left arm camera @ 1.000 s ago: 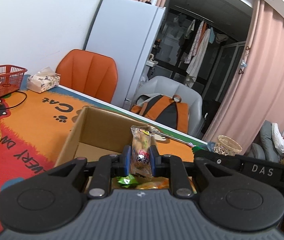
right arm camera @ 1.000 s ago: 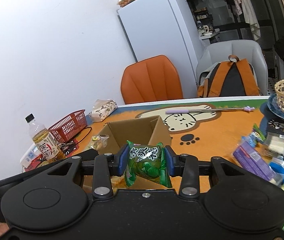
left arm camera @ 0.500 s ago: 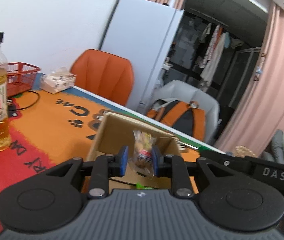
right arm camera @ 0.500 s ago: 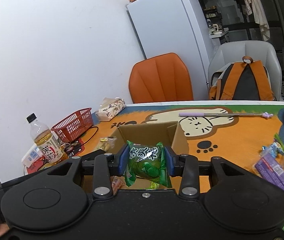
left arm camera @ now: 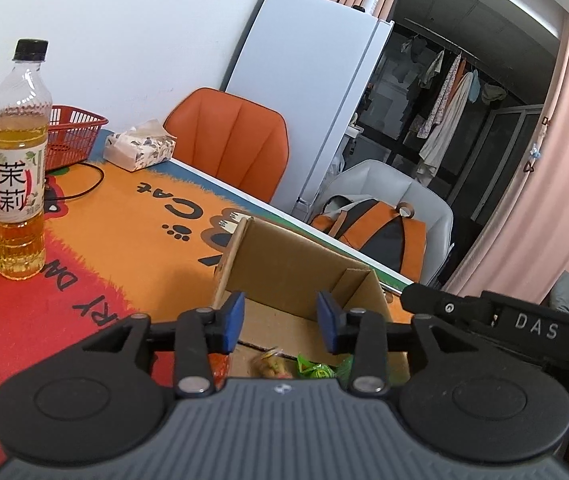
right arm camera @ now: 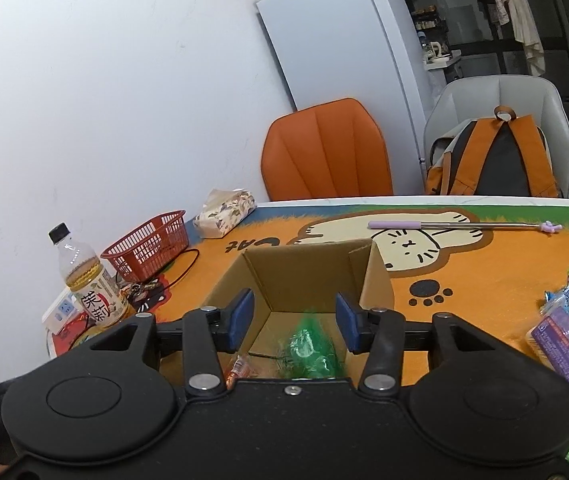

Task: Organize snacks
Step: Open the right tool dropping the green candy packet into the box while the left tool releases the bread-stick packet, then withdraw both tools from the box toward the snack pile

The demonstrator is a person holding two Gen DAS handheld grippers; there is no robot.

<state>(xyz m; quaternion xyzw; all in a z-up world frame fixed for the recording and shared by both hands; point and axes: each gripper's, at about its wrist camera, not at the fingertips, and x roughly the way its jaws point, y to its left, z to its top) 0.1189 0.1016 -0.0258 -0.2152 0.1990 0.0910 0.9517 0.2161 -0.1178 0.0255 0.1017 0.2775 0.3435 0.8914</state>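
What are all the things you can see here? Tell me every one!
cardboard box: one, brown, open, middle of table
green snack packet: one, blurred, inside the box
tea bottle: one, yellow drink, black cap, table's left
basket: one, red, behind the bottle
tissue pack: one, patterned, table's far edge
purple packet: one, table's right
chairs: orange, grey with backpack
fridge: one, white
left gripper: jaws opening, nothing between them
right gripper: jaws opening, above the green packet
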